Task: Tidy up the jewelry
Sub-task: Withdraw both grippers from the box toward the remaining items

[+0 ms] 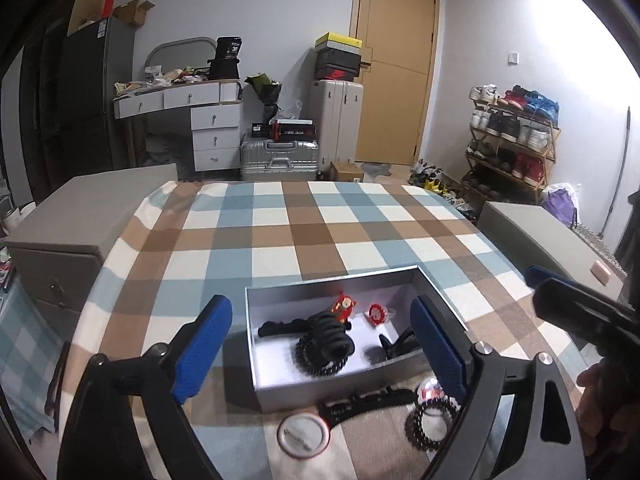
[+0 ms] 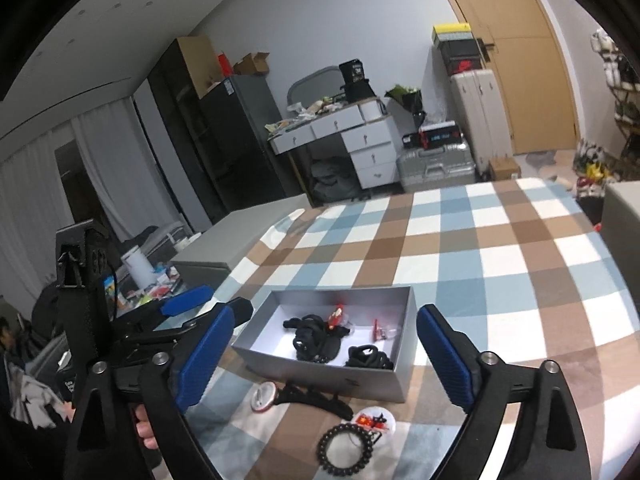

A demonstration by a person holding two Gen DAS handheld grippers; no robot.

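Blue-padded and spread wide, your left tool (image 1: 320, 344) and right tool (image 2: 324, 360) both hold nothing; each hangs tilted down over the near edge of the checked cloth (image 1: 304, 232) covering the worktop. Between the fingers of either tool sits the open grey box (image 2: 332, 376), already holding a heap of black hair ties (image 2: 316, 340), a black clip (image 2: 366, 356) and two small red pieces (image 1: 342, 306).

Outside the box, just in front of its near wall, lie the remaining items: a long black hair clip (image 2: 316, 398), a white round badge (image 1: 305, 435), a printed red-and-white badge (image 2: 374, 420) and a black coiled band (image 2: 346, 446).

Hazards from here:
- The badges lie flat on soft cloth; your pads may pinch fabric with them and drag the box.
- The coiled band touches the printed badge, so a grip on one may lift or flick the other.
- The long clip rests against the box wall; a low approach may shove the light box away.
- Your two tools stand close together and may collide over the same item.
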